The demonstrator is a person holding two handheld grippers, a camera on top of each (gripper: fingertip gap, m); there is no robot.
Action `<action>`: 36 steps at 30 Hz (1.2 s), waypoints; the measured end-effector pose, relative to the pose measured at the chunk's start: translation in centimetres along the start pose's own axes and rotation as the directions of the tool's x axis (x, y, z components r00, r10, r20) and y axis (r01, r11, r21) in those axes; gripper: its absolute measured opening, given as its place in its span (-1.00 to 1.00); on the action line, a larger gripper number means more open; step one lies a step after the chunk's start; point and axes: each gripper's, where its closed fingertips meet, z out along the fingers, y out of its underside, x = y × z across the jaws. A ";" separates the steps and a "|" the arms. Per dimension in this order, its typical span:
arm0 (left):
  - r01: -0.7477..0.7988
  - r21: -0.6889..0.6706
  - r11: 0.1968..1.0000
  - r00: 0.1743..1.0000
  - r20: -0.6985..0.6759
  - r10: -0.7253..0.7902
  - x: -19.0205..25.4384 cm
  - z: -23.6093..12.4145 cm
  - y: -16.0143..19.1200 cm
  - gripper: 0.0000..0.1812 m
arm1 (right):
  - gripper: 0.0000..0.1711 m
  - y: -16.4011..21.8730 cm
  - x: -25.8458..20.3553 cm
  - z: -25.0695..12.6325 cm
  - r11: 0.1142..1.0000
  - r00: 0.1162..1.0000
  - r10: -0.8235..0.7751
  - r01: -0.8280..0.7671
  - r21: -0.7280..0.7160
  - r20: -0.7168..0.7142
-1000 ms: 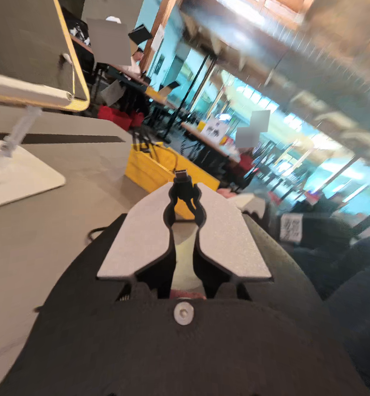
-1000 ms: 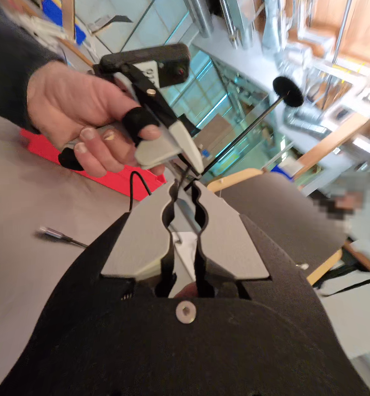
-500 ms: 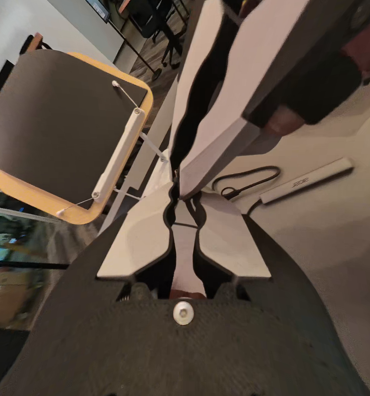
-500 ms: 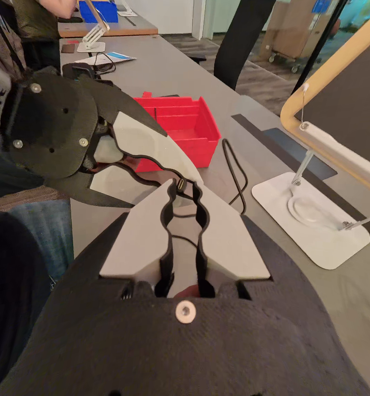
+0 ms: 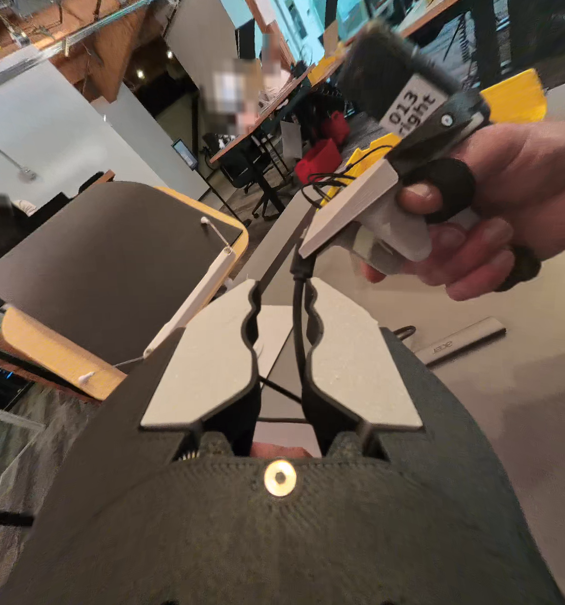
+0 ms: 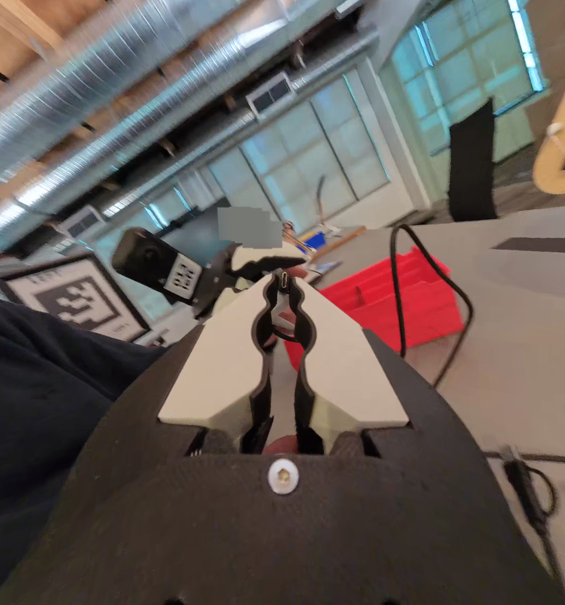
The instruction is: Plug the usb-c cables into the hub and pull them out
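In the right wrist view my right gripper [image 6: 284,278] is shut on the black USB-C cable's plug [image 6: 285,282], whose metal end points out past the tips. The cable [image 6: 402,294] loops up and back down to the grey table. In the left wrist view my left gripper [image 5: 281,289] is open, and the same cable [image 5: 296,327] runs loosely between its fingers up to the right gripper [image 5: 307,252], which a hand holds just above. The silver hub [image 5: 464,340] lies on the table to the right, apart from both grippers. The left gripper also shows in the right wrist view [image 6: 209,271].
A red bin [image 6: 389,311] stands on the table behind the cable loop. A second black cable [image 6: 530,491] lies at the lower right. A black board with a yellow rim [image 5: 110,262] stands on a white stand to the left. A yellow bin [image 5: 513,98] is far behind. My two grippers' fingertips are within a few centimetres of each other. From either gripper's tips it is about 25 cm to the silver hub [image 5: 464,340].
The plug was in my left gripper a second ago. The grippers met tip to tip, the right one took the plug, and the left one opened.
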 end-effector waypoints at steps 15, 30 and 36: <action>-0.199 0.260 0.945 0.973 -0.064 0.223 2.2 -1.7 -3.2 -0.81 | -0.96 0.4 -2.6 -0.6 0.978 0.955 0.158 -0.187 0.095 0.252; -0.113 0.292 0.950 0.988 -0.065 0.137 2.7 -1.4 -2.7 -0.87 | -0.96 0.9 -3.0 -0.4 0.949 0.917 0.238 -0.290 0.125 0.321; -0.211 0.282 0.936 0.976 0.010 0.217 3.2 -1.0 -2.5 -0.87 | -0.95 1.2 -2.7 -1.1 0.942 0.911 0.246 -0.306 0.141 0.331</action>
